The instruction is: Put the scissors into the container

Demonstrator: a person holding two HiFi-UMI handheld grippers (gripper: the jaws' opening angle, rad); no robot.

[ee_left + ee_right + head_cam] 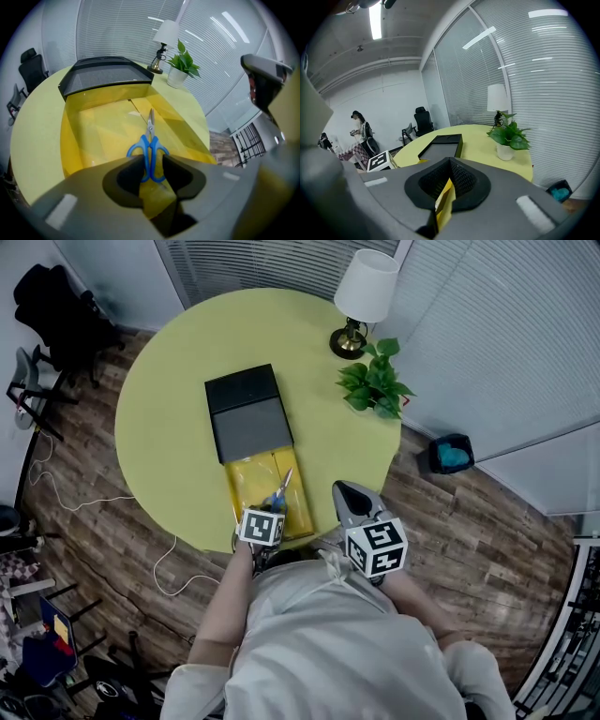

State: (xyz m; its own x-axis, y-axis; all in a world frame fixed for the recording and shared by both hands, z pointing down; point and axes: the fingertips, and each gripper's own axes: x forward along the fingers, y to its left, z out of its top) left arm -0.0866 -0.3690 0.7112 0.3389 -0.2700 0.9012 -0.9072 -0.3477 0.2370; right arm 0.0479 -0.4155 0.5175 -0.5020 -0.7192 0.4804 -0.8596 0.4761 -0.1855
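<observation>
The blue-handled scissors (280,490) lie in the yellow container (234,498) at the table's near edge, blades pointing away from me. The container's dark lid (248,413) is slid back over its far half. My left gripper (270,513) hangs over the container's near end. In the left gripper view its jaws stand apart on either side of the scissors' handles (150,145), and the left gripper (152,165) is open above the yellow container floor (93,140). My right gripper (349,491) is raised at the table edge to the right, with the right gripper (449,176) shut on nothing.
A round yellow-green table (159,427) carries a lamp (364,296) and a potted plant (377,381) at its far right. Office chairs (52,315) stand on the floor to the left and a blue object (451,454) to the right. A person (361,133) stands far off.
</observation>
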